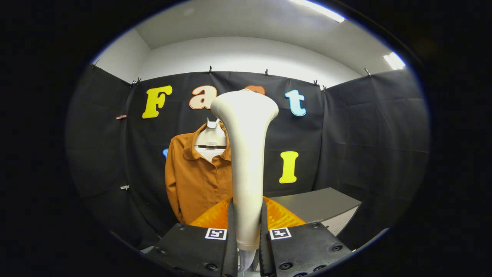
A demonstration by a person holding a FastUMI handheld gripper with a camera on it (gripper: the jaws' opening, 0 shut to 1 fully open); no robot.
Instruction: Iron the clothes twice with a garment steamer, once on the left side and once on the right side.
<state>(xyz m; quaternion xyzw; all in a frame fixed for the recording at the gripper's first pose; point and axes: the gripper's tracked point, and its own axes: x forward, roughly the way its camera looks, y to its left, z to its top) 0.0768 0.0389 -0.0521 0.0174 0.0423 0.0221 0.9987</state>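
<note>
Carrying step: garment steamer (pixel 246 161) is pinched upright by the gripper (pixel 246 246), well short of the shirt (pixel 196 181). Approach to one side is needed.

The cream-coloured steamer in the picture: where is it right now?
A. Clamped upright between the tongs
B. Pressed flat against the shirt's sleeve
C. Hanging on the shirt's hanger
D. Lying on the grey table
A: the steamer stands upright with both fingers of the tongs pressing on its handle, while the brown shirt hangs beyond it, apart from it.
</note>
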